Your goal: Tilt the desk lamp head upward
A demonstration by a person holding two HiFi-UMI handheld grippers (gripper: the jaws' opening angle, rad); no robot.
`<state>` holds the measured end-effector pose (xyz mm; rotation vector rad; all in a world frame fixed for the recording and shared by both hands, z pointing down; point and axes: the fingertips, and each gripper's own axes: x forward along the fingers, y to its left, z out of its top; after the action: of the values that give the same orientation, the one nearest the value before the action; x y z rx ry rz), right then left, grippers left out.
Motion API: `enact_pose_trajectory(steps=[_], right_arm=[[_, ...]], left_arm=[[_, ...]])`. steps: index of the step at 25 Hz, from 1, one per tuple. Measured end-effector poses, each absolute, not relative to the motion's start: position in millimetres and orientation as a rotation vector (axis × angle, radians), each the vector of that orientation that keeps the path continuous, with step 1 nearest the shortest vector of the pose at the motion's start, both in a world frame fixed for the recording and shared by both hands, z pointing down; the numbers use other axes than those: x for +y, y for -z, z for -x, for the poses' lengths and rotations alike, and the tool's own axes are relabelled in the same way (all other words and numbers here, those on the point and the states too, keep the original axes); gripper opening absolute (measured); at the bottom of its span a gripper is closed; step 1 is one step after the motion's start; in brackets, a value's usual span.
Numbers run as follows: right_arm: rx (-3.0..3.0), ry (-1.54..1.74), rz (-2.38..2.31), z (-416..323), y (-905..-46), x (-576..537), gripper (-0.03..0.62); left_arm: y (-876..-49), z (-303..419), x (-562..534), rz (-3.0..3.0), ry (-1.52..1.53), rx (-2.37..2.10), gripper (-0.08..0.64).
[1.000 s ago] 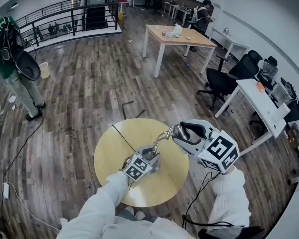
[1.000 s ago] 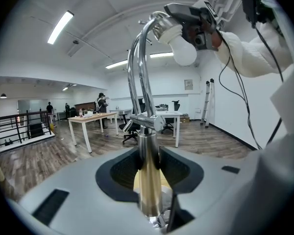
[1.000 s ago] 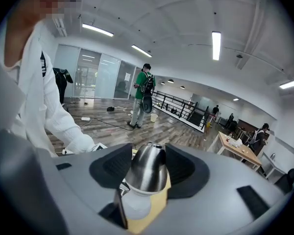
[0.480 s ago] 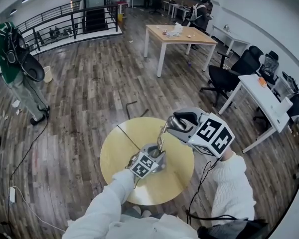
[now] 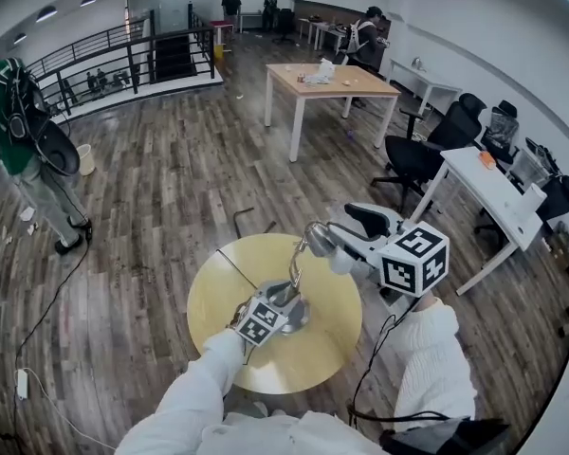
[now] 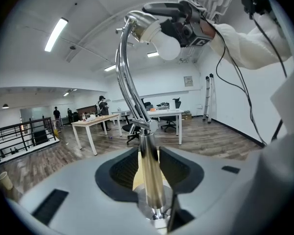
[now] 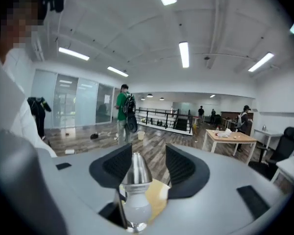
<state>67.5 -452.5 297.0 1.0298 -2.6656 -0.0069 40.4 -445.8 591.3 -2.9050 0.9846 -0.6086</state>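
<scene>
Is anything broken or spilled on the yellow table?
Nothing looks broken or spilled. The desk lamp stands upright on the round yellow table, not tipped over. The left gripper clamps the lamp's stem, and the head sits between the right gripper's open jaws.

In the head view the left gripper point(image 5: 283, 299) hides half the foot point(image 5: 305, 317) of the lamp point(image 5: 294, 271). The right gripper point(image 5: 334, 245) hides the back of the lamp head point(image 5: 317, 238). A sleeve point(image 5: 194, 391) covers the tabletop's point(image 5: 218, 297) near edge. The things point(image 5: 321, 72) on the far table point(image 5: 365, 83) are too small to tell. In the left gripper view the foot point(image 6: 156, 213) sinks behind the gripper's body.
</scene>
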Motion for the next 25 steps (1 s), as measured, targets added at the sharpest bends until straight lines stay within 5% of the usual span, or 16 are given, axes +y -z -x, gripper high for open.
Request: enact_pose_trajectory(steps=[6, 11, 18, 21, 25], right_arm=[[-2.694, -0.112, -1.743, -178.5, -295.5, -453.6, 0.222], [-2.382, -0.202, -2.153, -243.4, -377.0, -423.2, 0.222], [-2.262, -0.614, -2.043, -184.4, -536.4, -367.7, 0.217], [-2.262, -0.667, -1.958, -146.0, -564.6, -357.1, 0.113], [-2.263, -0.613, -1.909, -124.2, -560.5, -352.0, 0.074]], left_arm=[[-585.3, 6.0, -414.2, 2.929, 0.505, 1.129, 0.133], [-582.4, 42.6, -371.6, 2.991, 0.408, 1.35, 0.132], [-575.9, 33.1, -316.2, 3.011, 0.256, 1.52, 0.088], [-565.4, 25.8, -308.2, 2.974, 0.215, 1.569, 0.015], [-551.5, 18.0, -300.6, 2.951, 0.148, 1.646, 0.008]])
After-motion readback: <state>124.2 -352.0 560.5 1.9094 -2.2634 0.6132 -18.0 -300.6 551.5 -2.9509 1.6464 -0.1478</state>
